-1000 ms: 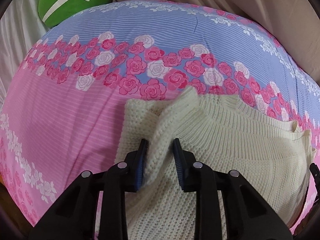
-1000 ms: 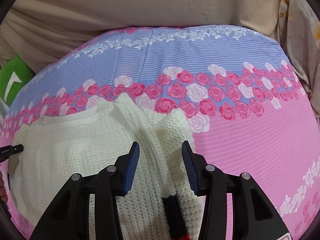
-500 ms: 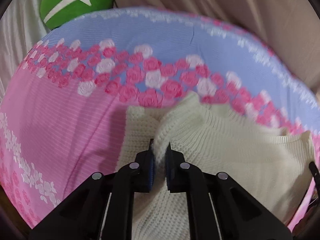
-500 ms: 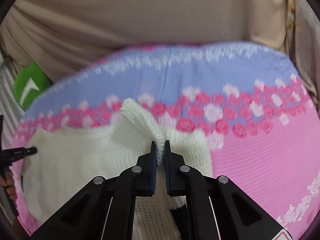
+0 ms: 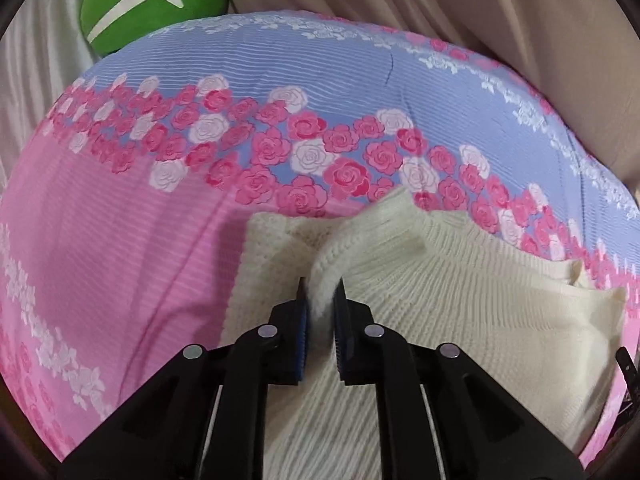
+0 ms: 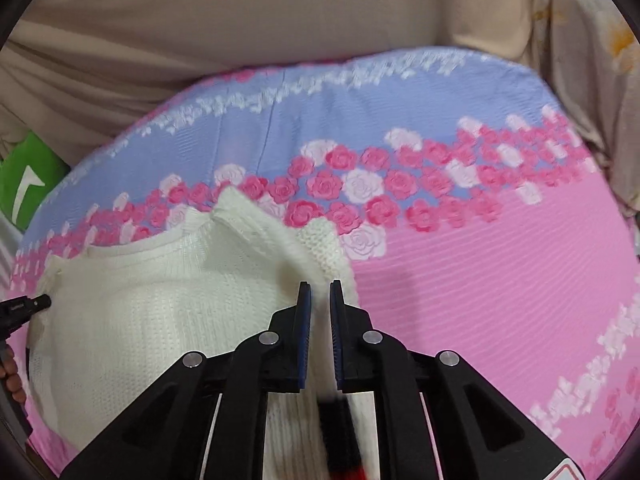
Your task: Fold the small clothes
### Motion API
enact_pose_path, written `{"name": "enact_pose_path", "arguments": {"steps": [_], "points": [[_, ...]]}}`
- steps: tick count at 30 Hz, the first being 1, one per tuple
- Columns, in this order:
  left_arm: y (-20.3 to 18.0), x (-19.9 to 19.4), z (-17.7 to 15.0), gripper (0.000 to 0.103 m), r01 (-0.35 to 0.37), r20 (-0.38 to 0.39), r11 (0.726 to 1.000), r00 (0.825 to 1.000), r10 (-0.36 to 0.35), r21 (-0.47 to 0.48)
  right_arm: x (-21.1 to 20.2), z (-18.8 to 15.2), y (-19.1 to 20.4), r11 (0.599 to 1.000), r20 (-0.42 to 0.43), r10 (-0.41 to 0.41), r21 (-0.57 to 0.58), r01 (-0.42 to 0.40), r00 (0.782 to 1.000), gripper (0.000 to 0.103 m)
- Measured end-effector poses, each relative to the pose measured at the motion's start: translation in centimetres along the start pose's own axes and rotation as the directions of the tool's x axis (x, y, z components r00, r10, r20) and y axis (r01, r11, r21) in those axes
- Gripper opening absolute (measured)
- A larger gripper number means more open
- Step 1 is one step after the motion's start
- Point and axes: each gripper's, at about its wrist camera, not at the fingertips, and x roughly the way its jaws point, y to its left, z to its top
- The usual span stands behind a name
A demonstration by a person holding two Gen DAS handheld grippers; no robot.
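Note:
A small cream knitted sweater (image 5: 460, 300) lies on a pink and blue rose-print bedsheet (image 5: 120, 260). My left gripper (image 5: 320, 292) is shut on a raised fold of the sweater at its left side. In the right wrist view the same sweater (image 6: 160, 312) spreads to the left, and my right gripper (image 6: 319, 294) is shut on a fold at its right side, lifted off the sheet. A dark and red band of the sweater (image 6: 344, 440) hangs blurred below the right jaws.
A green cushion with a white mark (image 5: 152, 0) sits at the far left corner. Beige fabric (image 6: 280, 20) backs the bed's far edge. The left gripper's tip (image 6: 24, 308) shows at the left edge of the right wrist view. Bare sheet (image 6: 500, 300) lies to the right.
Both grippers closed from open onto folds of the sweater, then lifted the pinched knit slightly; the far edge of the sweater has risen off the sheet.

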Motion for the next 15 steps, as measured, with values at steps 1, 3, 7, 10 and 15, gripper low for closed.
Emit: {"name": "enact_pose_path", "arguments": {"steps": [1,3,7,10,15], "points": [[0.2,-0.8,-0.3,0.014,-0.003,0.011,1.0,1.0,0.003,-0.001,-1.3,-0.7,0.0,1.0,0.011,0.008,-0.005,-0.008,1.0,0.014],[1.0,-3.2,-1.8,0.025,0.002,0.032,1.0,0.999,-0.003,0.007,-3.6,-2.4,0.7,0.999,0.011,0.039,-0.033,-0.039,0.999,0.015],[1.4,-5.2,-6.1,0.034,0.017,-0.012,0.999,1.0,-0.017,0.035,-5.6,-7.7,4.3,0.978,-0.076,0.125,-0.161,-0.136,0.989,0.015],[1.2,-4.3,-9.4,0.033,0.035,-0.095,0.999,0.995,-0.032,0.036,-4.4,-11.4,7.8,0.948,-0.176,0.18,-0.233,-0.218,0.968,0.015],[3.2,-2.8,-13.0,0.02,-0.006,-0.127,0.999,0.992,0.012,0.046,-2.5,-14.7,6.8,0.949,-0.209,0.067,-0.289,-0.127,0.976,0.005]]}}
